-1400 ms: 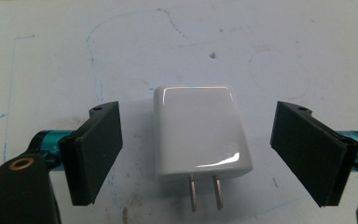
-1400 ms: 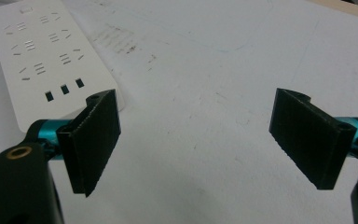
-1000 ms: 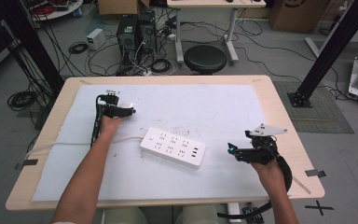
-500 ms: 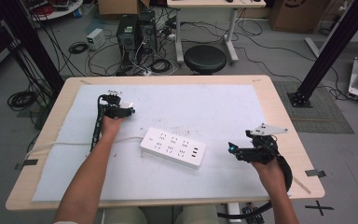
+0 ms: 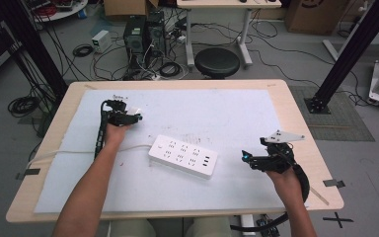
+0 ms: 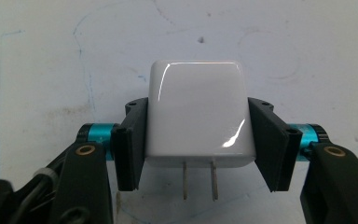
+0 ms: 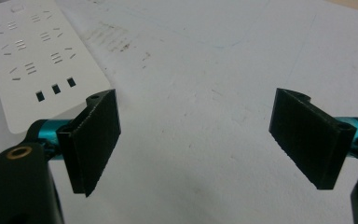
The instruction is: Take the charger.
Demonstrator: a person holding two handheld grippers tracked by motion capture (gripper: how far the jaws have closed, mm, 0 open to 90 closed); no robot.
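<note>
Gripping a white charger point(image 6: 199, 114), left tool point(image 6: 199, 140) beside power strip point(image 5: 183, 156); right tool point(image 7: 214, 140) agape.

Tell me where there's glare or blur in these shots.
Left gripper view: bright glare streaks on the glossy white charger, otherwise sharp. Right gripper view: even light, the near pads slightly soft. High view: soft overall, with no strong glare on the power strip.

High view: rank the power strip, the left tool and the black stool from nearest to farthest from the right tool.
From the right tool:
1. Power strip, just to its left at mid-table.
2. Left tool, beyond the strip on the table's far left, clamping a white plug adapter.
3. Black stool, on the floor past the table's far edge.
</note>
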